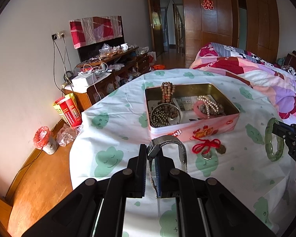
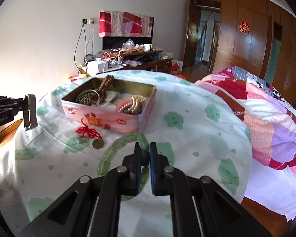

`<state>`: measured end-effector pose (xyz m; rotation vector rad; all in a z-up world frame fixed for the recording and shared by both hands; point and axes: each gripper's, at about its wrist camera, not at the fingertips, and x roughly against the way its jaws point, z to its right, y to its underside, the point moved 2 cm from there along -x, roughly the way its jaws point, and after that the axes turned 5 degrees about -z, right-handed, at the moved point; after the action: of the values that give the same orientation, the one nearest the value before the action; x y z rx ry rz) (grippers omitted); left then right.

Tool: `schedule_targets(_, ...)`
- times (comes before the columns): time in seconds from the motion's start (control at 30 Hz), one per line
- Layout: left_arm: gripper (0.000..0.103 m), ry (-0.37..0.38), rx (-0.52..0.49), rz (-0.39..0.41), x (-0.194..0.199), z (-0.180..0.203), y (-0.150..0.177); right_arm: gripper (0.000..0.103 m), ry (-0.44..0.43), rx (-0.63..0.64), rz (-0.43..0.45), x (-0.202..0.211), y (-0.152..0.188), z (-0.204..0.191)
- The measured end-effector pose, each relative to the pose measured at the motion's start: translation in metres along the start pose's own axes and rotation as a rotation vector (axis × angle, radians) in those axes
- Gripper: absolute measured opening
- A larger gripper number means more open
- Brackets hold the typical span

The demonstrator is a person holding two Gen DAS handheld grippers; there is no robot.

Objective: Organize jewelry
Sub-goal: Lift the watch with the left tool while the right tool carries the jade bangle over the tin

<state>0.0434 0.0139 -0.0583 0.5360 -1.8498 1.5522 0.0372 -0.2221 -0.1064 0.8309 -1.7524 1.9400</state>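
A pink open tin (image 1: 213, 128) (image 2: 108, 121) sits on the cloud-print cloth, holding wooden beads (image 1: 167, 94), a ring of small dark beads (image 1: 161, 116), a pearl string (image 1: 209, 103) and a pink bangle (image 1: 197, 108). My left gripper (image 1: 151, 154) is shut on a metal mesh watch band (image 1: 173, 141), held above the cloth just in front of the tin; it also shows in the right wrist view (image 2: 30, 111). My right gripper (image 2: 145, 150) is shut on a green jade bracelet (image 2: 116, 148) (image 1: 274, 140), right of the tin. A red cord with charms (image 1: 206, 146) (image 2: 89, 133) lies before the tin.
The cloth-covered table (image 1: 112, 118) drops off at left to a wooden floor (image 1: 39, 177) with a red-bagged bin (image 1: 44, 140) and a red carton (image 1: 68, 110). A quilted bed (image 1: 256, 75) lies right. A cluttered cabinet (image 1: 112, 65) stands against the far wall.
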Motion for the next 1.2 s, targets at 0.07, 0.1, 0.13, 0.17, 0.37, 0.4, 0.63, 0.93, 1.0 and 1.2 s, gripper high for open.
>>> schedule_targets(0.07, 0.007, -0.001, 0.005, 0.005, 0.003, -0.001, -0.002, 0.009, -0.006, -0.004, 0.008, 0.003, -0.003, 0.0)
schedule_targets(0.1, 0.007, -0.007, 0.006, 0.008, 0.004, -0.002, -0.003, 0.009, -0.007, -0.005, 0.015, 0.004, -0.005, 0.0)
schedule_targets(0.13, 0.007, -0.011, 0.01, 0.009, 0.005, -0.002, -0.004, 0.009, -0.007, -0.004, 0.02, 0.006, -0.006, 0.0)
schedule_targets(0.17, 0.007, -0.014, 0.013, 0.01, 0.006, -0.003, -0.005, 0.009, -0.007, -0.005, 0.025, 0.007, -0.008, 0.0)
schedule_targets(0.37, 0.007, -0.045, -0.002, 0.034, 0.012, -0.001, -0.013, 0.009, 0.006, 0.002, 0.041, 0.01, -0.012, -0.002)
schedule_targets(0.4, 0.007, -0.046, -0.004, 0.037, 0.013, -0.001, -0.014, 0.009, 0.019, 0.01, 0.047, 0.01, -0.014, -0.002)
schedule_targets(0.63, 0.007, -0.058, -0.02, 0.05, 0.015, 0.001, -0.02, 0.009, 0.026, 0.007, 0.06, 0.012, -0.019, 0.0)
schedule_targets(0.93, 0.007, -0.076, -0.044, 0.044, 0.006, 0.003, -0.027, 0.009, 0.037, 0.011, 0.059, 0.006, -0.024, 0.0)
schedule_targets(1.0, 0.007, -0.083, -0.054, 0.043, 0.004, 0.004, -0.03, 0.009, 0.038, 0.015, 0.062, 0.005, -0.026, 0.0)
schedule_targets(1.2, 0.007, -0.101, -0.09, 0.047, -0.004, 0.007, -0.045, 0.009, 0.036, 0.028, 0.069, -0.001, -0.041, 0.001)
